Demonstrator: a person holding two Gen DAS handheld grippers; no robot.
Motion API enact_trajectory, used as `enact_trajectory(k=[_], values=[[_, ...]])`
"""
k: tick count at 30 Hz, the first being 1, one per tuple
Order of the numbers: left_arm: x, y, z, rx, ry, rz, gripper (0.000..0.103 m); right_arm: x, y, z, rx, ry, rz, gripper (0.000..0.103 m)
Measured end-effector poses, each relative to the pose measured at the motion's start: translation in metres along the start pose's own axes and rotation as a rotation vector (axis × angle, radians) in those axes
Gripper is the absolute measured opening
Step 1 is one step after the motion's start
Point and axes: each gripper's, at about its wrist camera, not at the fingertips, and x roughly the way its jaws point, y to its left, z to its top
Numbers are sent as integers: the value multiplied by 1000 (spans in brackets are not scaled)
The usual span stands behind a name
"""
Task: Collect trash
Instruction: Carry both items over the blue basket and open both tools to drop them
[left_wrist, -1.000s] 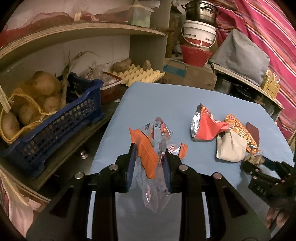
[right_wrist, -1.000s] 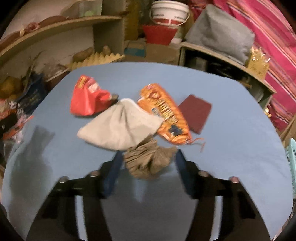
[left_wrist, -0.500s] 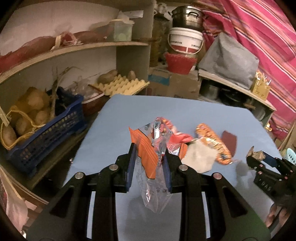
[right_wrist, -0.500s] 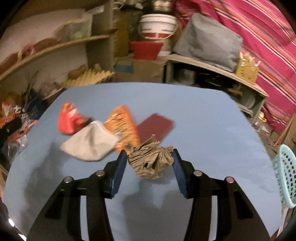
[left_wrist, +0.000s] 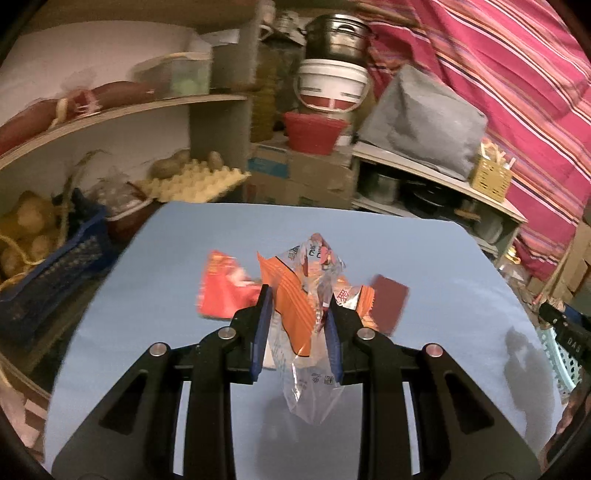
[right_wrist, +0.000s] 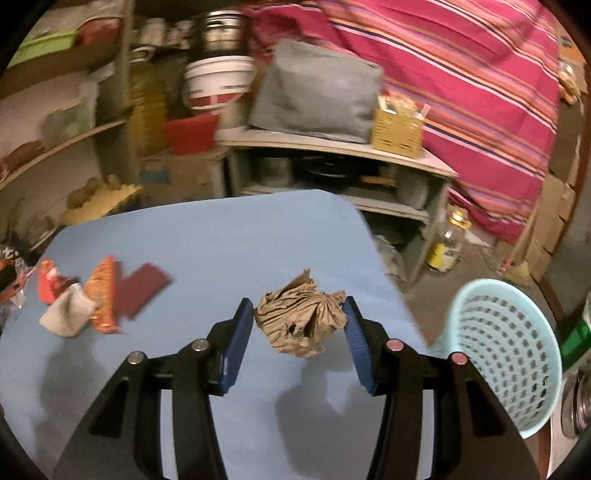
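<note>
Brown crumpled paper wad (right_wrist: 301, 320) mid-frame, pinched by right gripper (right_wrist: 300, 328), jaws just closing; orange-and-clear wrapper (left_wrist: 299, 317) clamped in left gripper (left_wrist: 295, 334). Light grip, risk of dropping short of mint basket (right_wrist: 506, 354), lower right.

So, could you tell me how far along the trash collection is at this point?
Nothing looks binned yet: the part of the light blue basket that shows is empty. In hand: the left gripper holds an orange and clear wrapper, and the right gripper holds a crumpled brown paper. Left on the blue table: a red wrapper, an orange packet, a grey pouch and a dark red piece.
</note>
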Motion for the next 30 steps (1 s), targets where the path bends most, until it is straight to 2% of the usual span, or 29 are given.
enact_trajectory(k=[6, 13, 23, 30], values=[[17, -59, -8, 51, 19, -40, 26, 11, -76, -1, 81, 7, -71, 50], [35, -116, -20, 94, 51, -73, 26, 20, -140, -6, 126, 26, -124, 50], [31, -200, -27, 209, 42, -134, 26, 14, -206, -10, 163, -5, -115, 50], [15, -277, -27, 245, 25, -263, 26, 7, -240, -11, 220, -4, -84, 50]])
